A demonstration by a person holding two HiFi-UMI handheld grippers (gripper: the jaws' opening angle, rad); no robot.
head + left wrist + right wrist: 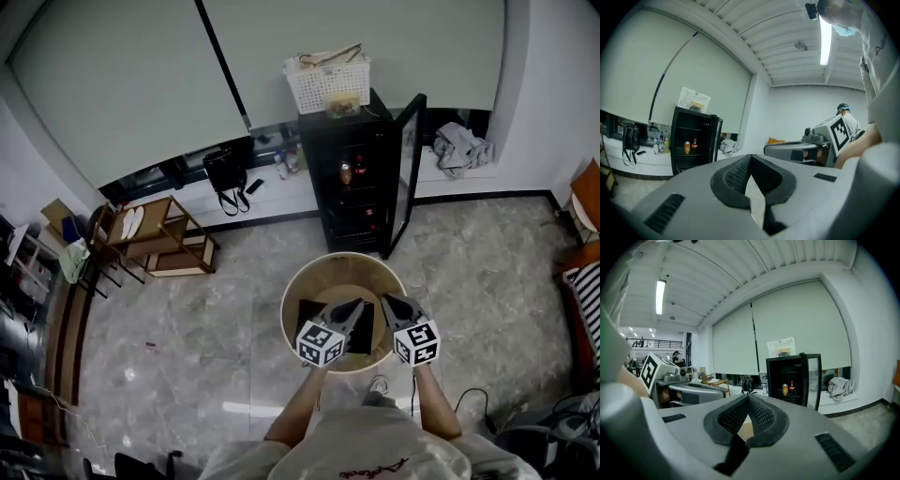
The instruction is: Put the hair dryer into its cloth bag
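Note:
In the head view a round wooden table [302, 281] stands just in front of me. A flat black thing [310, 310] lies on it, half hidden under my grippers; I cannot tell whether it is the cloth bag or the hair dryer. My left gripper [359, 305] hangs over the table's middle, jaws shut and empty. My right gripper [386, 300] hangs beside it on the right, also shut and empty. The left gripper view shows its pads [750, 158] meeting with nothing between them. The right gripper view shows the same [748, 397]. Both point level across the room.
A black mini fridge [361, 187] stands beyond the table, its glass door [405, 178] swung open toward it. A white basket [328, 82] sits on top. At the left stands a wooden rack [155, 234]. A black handbag [225, 173] and grey clothes [459, 148] lie on the window ledge.

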